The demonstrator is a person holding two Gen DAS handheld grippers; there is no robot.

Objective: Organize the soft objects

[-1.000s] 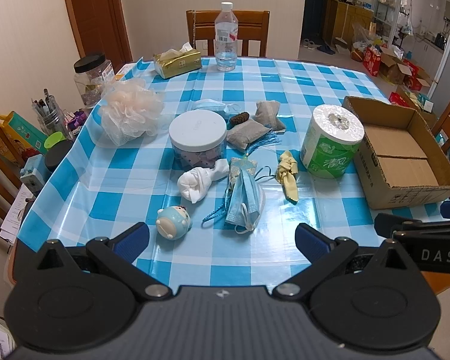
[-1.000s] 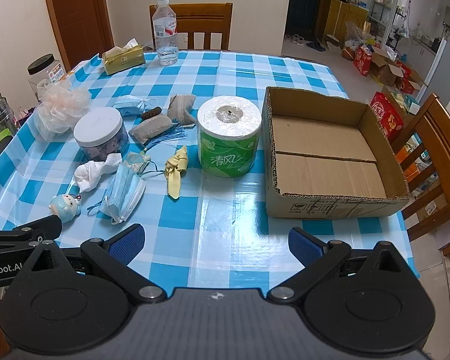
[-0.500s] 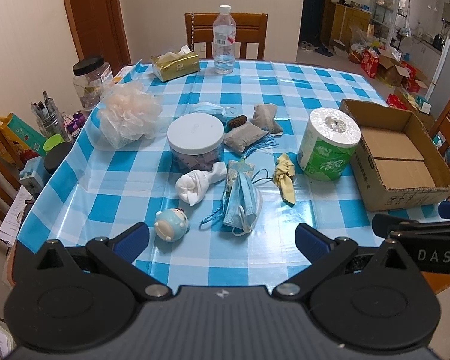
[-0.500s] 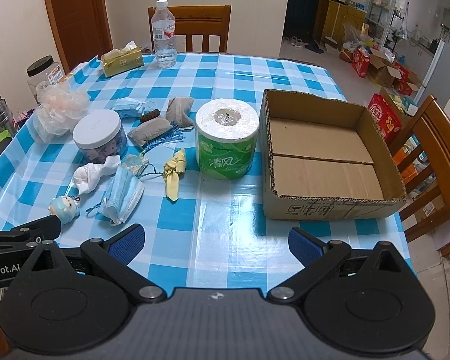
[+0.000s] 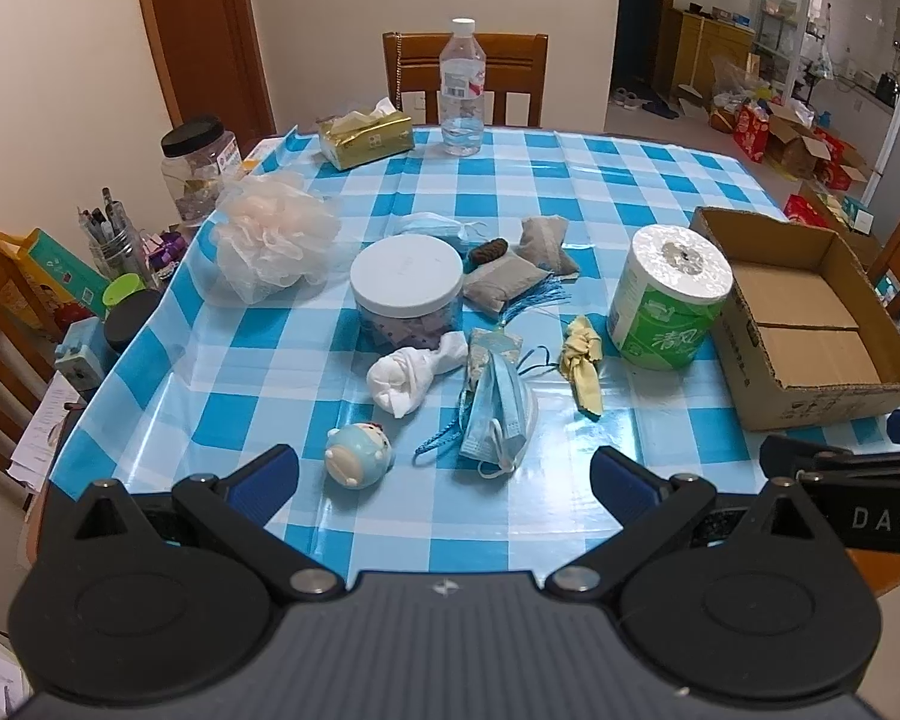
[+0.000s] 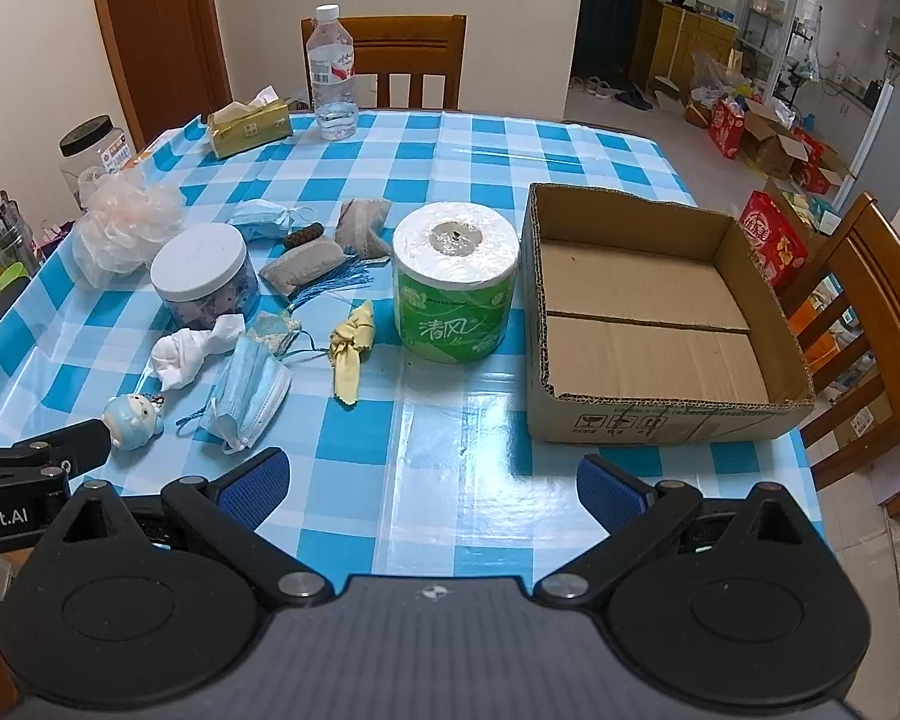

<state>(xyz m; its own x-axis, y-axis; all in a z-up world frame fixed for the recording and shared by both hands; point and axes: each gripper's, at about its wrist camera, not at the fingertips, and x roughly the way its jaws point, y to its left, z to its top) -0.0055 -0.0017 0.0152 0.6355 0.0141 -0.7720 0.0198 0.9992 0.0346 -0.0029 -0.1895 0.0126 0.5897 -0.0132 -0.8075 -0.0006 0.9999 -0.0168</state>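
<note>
A home dining room: a table under a blue-checked oilcloth (image 6: 462,180) with wooden chairs (image 6: 414,60) at 12 and 3 o'clock, a wooden door (image 6: 156,42) at 11, and a doorway at 1 showing a cluttered kitchen (image 6: 810,90).

i see cream walls (image 5: 90,60), a wooden door (image 6: 156,30) far left, a chair (image 6: 414,54) behind the bench (image 6: 510,144), a dark doorway (image 6: 612,12) far right.
</note>
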